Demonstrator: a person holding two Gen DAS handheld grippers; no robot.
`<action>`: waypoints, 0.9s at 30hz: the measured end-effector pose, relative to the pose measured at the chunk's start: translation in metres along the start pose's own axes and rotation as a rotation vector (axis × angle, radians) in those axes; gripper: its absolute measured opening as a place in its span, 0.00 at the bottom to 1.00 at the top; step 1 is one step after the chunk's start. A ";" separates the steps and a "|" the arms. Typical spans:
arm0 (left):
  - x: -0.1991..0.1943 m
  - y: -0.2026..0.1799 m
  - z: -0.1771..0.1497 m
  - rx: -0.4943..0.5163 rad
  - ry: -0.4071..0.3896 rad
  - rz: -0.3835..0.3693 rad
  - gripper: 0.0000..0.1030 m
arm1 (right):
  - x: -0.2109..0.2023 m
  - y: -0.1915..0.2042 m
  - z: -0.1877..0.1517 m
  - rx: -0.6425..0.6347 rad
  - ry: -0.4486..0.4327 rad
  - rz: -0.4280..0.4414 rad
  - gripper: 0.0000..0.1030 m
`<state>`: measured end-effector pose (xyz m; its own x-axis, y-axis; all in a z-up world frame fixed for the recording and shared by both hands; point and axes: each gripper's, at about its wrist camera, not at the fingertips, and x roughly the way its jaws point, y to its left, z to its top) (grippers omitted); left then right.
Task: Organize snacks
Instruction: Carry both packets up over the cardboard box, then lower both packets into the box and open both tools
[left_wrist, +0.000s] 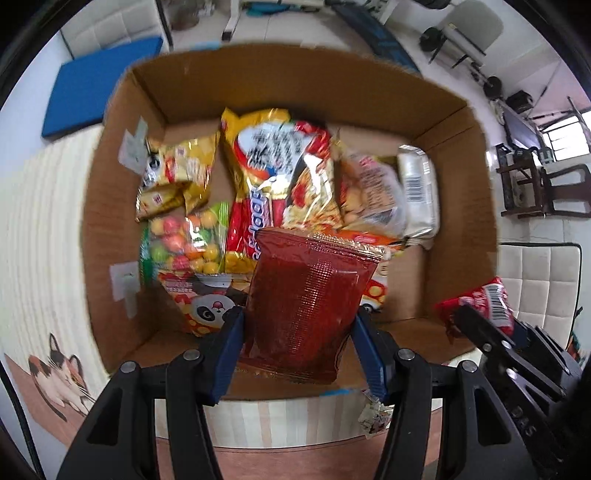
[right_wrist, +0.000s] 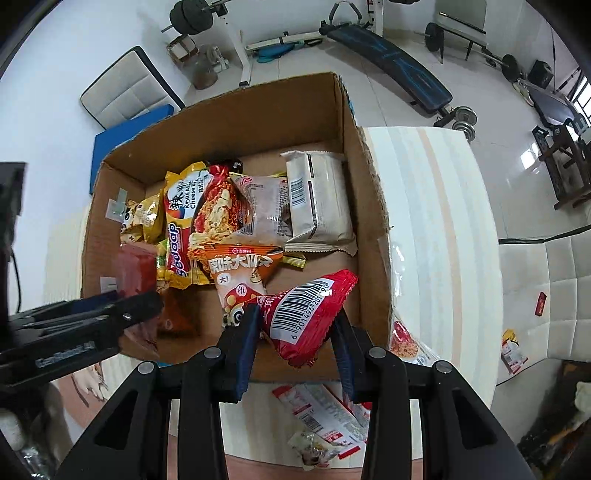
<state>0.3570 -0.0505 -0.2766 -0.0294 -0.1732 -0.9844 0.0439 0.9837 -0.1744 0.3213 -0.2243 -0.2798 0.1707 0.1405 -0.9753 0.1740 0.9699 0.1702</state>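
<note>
A cardboard box (left_wrist: 110, 206) (right_wrist: 365, 206) on the table holds several snack packets. My left gripper (left_wrist: 297, 332) is shut on a dark red sachet (left_wrist: 306, 302), which hangs over the near part of the box. My right gripper (right_wrist: 295, 328) is shut on a red packet with a barcode (right_wrist: 306, 314), held above the box's near right corner. That red packet (left_wrist: 480, 302) and the right gripper also show at the right edge of the left wrist view. In the right wrist view the left gripper (right_wrist: 122, 314) and its sachet (right_wrist: 135, 269) show at the left.
Inside the box lie a yellow-red noodle bag (left_wrist: 266, 162), a candy bag (left_wrist: 184, 240), a silver pack (left_wrist: 417, 188) and an orange packet (right_wrist: 243, 266). Loose packets (right_wrist: 321, 413) lie on the table in front of the box. White cushions, a blue mat and gym gear are around.
</note>
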 end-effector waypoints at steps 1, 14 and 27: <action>0.005 0.002 0.001 -0.009 0.012 -0.003 0.54 | 0.002 0.000 0.001 -0.001 0.003 -0.004 0.39; 0.032 0.011 0.000 -0.059 0.065 -0.008 0.54 | 0.026 0.004 0.004 -0.004 0.060 -0.010 0.43; -0.013 0.002 -0.015 -0.049 -0.026 -0.026 0.83 | -0.005 -0.004 -0.006 -0.018 0.031 -0.038 0.88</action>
<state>0.3424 -0.0457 -0.2636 -0.0040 -0.1990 -0.9800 -0.0057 0.9800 -0.1990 0.3140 -0.2279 -0.2766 0.1343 0.1088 -0.9849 0.1623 0.9781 0.1301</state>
